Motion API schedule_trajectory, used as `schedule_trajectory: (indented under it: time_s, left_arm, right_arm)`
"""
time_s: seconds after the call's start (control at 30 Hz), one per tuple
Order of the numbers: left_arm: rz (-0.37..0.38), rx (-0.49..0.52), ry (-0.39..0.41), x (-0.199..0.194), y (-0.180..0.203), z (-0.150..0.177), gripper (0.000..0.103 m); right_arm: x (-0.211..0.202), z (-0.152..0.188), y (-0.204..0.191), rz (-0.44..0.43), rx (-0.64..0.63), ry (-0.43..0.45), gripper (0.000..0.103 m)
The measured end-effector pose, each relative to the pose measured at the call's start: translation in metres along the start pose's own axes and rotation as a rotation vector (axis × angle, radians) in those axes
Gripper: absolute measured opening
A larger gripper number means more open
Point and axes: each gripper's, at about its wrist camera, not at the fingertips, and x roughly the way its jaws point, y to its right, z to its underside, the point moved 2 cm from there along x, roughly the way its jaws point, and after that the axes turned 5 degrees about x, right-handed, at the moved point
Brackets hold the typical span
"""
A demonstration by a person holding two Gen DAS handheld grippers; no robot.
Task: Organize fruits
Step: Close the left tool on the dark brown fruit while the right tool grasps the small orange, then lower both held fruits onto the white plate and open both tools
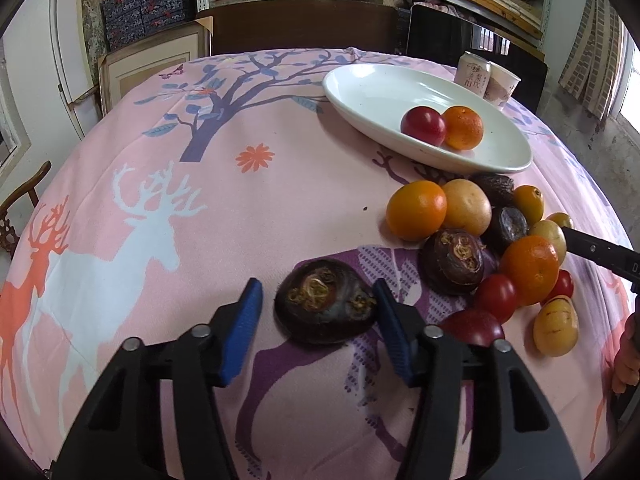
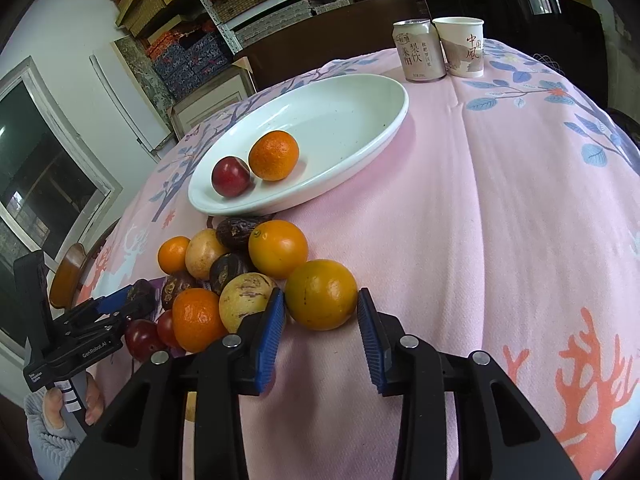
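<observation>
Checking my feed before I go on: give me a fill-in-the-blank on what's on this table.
The white dish holds ___ fruits.
The water chestnut sits between the fingers of the ___ gripper.
Beside the drink can stands a paper ___.
In the dish, a mandarin sits beside a ___ plum.
Missing: two; left; cup; red.

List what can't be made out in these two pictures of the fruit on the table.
- Left wrist view: the pale yellow oval fruit and red round fruit are partly hidden, the red one by the left hand-held gripper.
- Right wrist view: dark brown wrinkled fruits are mostly buried under the pile.
- Both views: small print on the pink drink can is too small.
</observation>
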Motion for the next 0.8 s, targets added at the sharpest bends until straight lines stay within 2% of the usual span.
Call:
schedule_trajectory:
  time_s: [0.03, 0.27, 0.47, 0.67, 0.8]
  left_arm:
    - [0.001, -0.008, 0.002, 0.0, -0.002, 0.0, 0.048]
    - [-0.009, -0.034, 0.015, -0.004, -0.009, 0.0, 0.048]
    - [-0.022, -0.045, 0.086, -0.021, -0.012, -0.007, 0.048]
    - [0.007, -0.057, 0.125, -0.03, -0.005, -0.053, 0.048]
    - [0.025, -0.052, 0.153, -0.02, 0.009, -0.102, 0.048]
  right_arm:
    - [-0.001, -0.001, 0.001, 0.003, 0.004, 0.007, 0.038]
    - [-0.009, -0.004, 0.007, 0.013, 0.026, 0.041, 0.038]
    - [-0.02, -0.007, 0.006, 0.019, 0.019, 0.092, 0.038]
    - [-0.038, -0.023, 0.002, 0.013, 0.02, 0.175, 0.038]
    - [-0.031, -0.056, -0.004, 0.005, 0.032, 0.161, 0.038]
